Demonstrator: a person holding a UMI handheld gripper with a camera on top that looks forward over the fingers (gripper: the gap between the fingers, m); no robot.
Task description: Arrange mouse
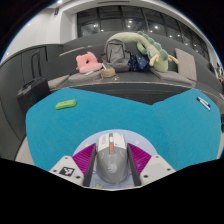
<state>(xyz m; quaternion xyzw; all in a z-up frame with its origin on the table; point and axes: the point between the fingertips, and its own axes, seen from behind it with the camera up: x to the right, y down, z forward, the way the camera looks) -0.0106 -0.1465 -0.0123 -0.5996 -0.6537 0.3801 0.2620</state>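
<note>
Grey mouse (111,160) clamped between gripper (111,158) pads, above blue table (60,130); small green object (66,103) lying beyond.

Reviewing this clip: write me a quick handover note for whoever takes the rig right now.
Tongs: shut on the mouse, a grey one, gripped between both pads and held over the near edge of the blue mat.
Ahead on the mat: a small green block to the left, a small white item far right.
Done: mouse picked up.
Left: set the mouse down in its place on the mat and release.
</note>
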